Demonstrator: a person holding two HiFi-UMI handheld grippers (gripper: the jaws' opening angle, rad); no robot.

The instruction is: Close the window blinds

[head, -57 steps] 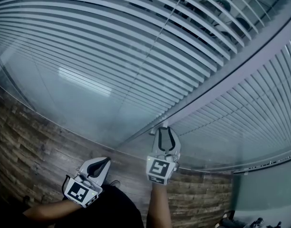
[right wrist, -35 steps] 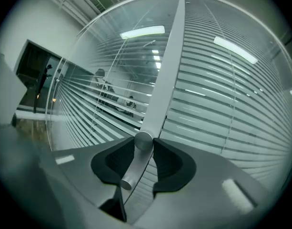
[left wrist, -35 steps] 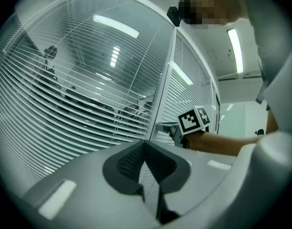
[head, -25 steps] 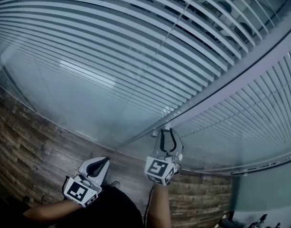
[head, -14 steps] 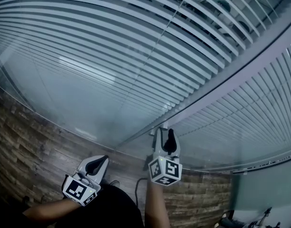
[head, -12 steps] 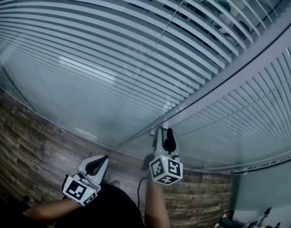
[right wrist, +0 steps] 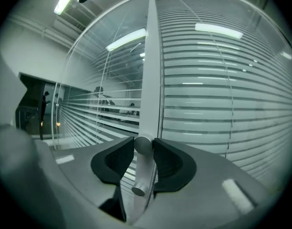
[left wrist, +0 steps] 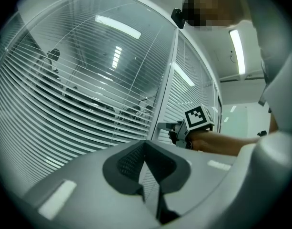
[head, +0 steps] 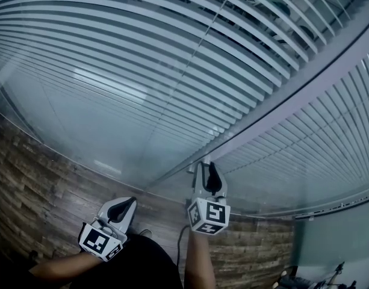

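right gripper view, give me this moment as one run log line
right gripper: jaws just closed further, onto knob | left gripper: shut, empty | blinds: slats show gaps

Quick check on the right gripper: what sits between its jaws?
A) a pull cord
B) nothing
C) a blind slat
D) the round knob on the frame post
D: in the right gripper view, the right gripper, whose jaws have just been closing, presses both pads on the round knob on the frame post.
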